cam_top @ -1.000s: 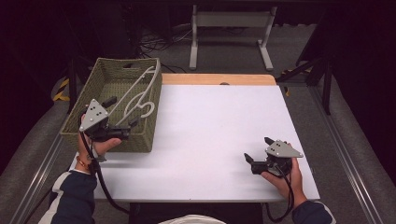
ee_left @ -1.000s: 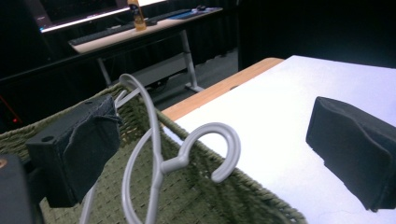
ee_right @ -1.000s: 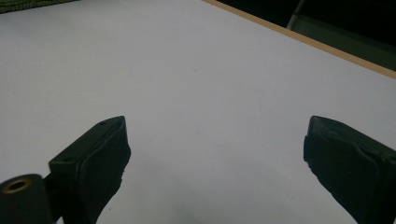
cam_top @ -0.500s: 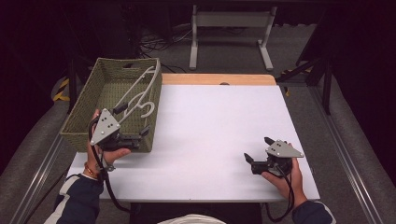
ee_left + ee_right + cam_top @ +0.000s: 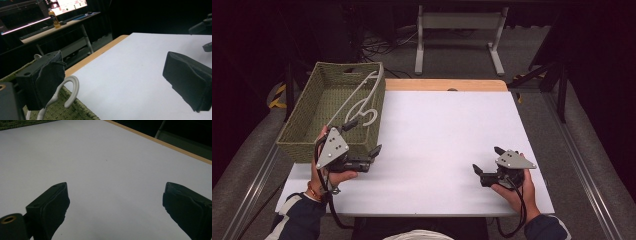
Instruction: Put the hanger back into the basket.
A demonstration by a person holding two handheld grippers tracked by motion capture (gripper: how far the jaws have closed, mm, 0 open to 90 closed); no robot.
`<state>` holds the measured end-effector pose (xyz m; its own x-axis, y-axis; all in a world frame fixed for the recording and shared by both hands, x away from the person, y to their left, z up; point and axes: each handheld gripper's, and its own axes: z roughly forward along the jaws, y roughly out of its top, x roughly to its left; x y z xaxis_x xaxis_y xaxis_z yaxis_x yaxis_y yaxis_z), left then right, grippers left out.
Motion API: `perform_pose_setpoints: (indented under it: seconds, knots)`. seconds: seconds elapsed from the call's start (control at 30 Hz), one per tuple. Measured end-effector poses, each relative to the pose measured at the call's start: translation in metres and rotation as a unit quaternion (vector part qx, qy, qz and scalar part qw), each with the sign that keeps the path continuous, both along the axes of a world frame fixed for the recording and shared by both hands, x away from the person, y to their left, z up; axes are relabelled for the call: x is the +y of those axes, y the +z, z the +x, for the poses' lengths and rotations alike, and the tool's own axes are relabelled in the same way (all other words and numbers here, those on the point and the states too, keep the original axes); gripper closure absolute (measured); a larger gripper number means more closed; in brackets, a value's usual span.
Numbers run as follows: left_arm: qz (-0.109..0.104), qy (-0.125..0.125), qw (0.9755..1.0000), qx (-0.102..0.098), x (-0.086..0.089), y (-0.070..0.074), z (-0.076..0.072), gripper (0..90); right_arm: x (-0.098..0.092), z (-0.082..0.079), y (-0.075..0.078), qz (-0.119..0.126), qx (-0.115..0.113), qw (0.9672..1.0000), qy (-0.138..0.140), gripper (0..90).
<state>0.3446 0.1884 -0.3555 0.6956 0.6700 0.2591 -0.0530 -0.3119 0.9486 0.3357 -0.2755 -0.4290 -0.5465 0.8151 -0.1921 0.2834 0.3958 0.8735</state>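
A green woven basket [image 5: 303, 148] stands at the table's left edge with a white clothes hanger [image 5: 357, 97] lying in it, hook toward me. My left gripper [image 5: 362, 137] is open at the basket's near right corner, one jaw over the rim and one over the table. In the left gripper view [image 5: 115, 67] the hanger's hook [image 5: 72, 88] curls just beside the left jaw, not touching the pads, above the basket's weave [image 5: 63, 110]. My right gripper [image 5: 487, 159] rests open on the table's near right, holding nothing, jaws wide over bare white surface [image 5: 115, 192].
The white tabletop [image 5: 447, 135] has a wooden strip [image 5: 447, 85] along its far edge. A metal stand [image 5: 457, 22] sits on the floor beyond. The left gripper view shows a distant desk with an orange bottle [image 5: 53, 18] and screen.
My left gripper came down and toward me from over the basket to its near right corner, turning its jaws toward the table. The right gripper stayed put.
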Motion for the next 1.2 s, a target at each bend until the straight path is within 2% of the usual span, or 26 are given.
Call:
perform_pose_setpoints:
  seconds: [0.13,0.5,0.73,1.0,1.2]
  knots:
    - [-0.001,-0.005,1.0,-0.002,-0.001,-0.001,-0.005,4.7,0.0,0.0,0.0,-0.001,-0.001,1.0,0.002,7.2]
    - [0.019,-0.014,0.9997,0.002,-0.004,-0.012,-0.012,4.8,0.002,0.0,0.0,-0.002,-0.003,1.0,0.003,7.2]
    - [0.022,-0.015,0.9996,0.003,-0.004,-0.019,-0.016,5.0,0.002,0.0,0.0,-0.003,-0.002,1.0,0.003,7.2]
    - [0.044,-0.02,0.9987,0.016,-0.007,-0.034,-0.019,5.5,0.002,0.0,0.0,-0.005,-0.001,1.0,0.003,7.2]
    - [0.07,-0.019,0.9968,0.033,-0.008,-0.049,-0.018,5.3,0.002,0.0,0.0,-0.005,-0.003,1.0,0.004,7.0]
